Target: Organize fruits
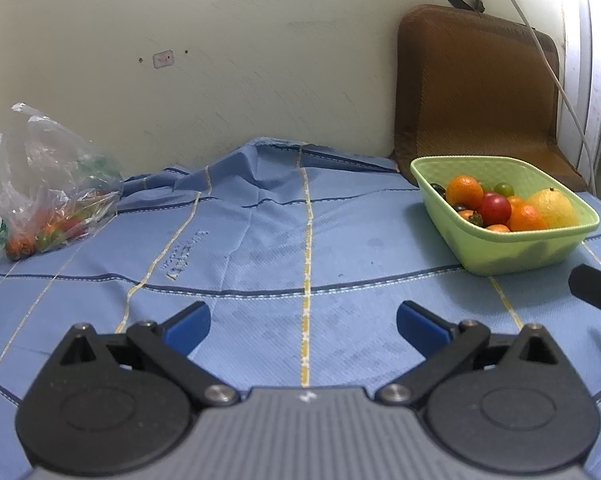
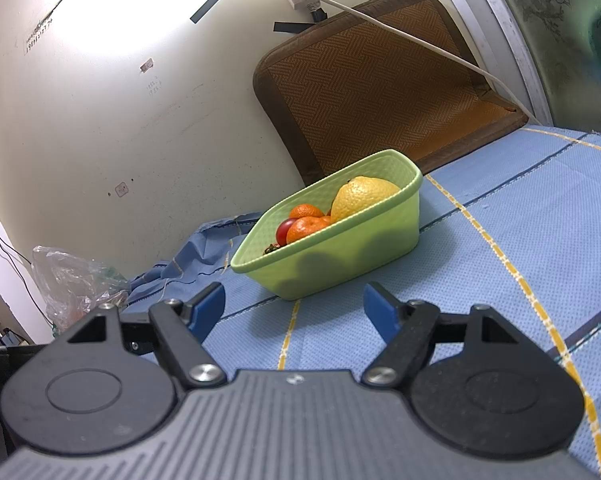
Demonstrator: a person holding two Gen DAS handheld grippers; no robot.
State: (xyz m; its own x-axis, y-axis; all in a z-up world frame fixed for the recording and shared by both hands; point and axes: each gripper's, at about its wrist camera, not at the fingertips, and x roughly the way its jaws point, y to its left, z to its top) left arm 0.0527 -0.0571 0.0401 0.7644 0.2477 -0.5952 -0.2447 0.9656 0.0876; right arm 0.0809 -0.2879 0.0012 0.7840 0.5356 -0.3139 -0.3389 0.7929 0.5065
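Fingers point(image 1: 188, 326) of the left gripper point(image 1: 303, 322) are spread wide with nothing between them, their blue pads held low and level over bare blue cloth point(image 1: 260, 240), pointing straight at the wall point(image 1: 220, 60). A yellow stripe in the cloth runs up between the pads.

Spread just as wide and equally empty, the right gripper point(image 2: 294, 310) is rolled to one side, so the scene tilts in its view. It points at the near wall of the green basket point(image 2: 340, 256), which sits on the cloth just ahead of its pads.

Fruit is heaped in the basket: a lemon point(image 2: 360, 196) at one end, mandarins point(image 2: 306, 228) beside it, a red tomato point(image 2: 283, 230) and smaller dark and green pieces further along. A brown mat point(image 2: 380, 80) leans on the wall behind the basket.

Well apart, at the left edge of the cloth against the wall, lies a crumpled clear bag point(image 1: 48, 184) holding more red, orange and green fruit. A dark gripper part pokes in at the right edge of the left view.
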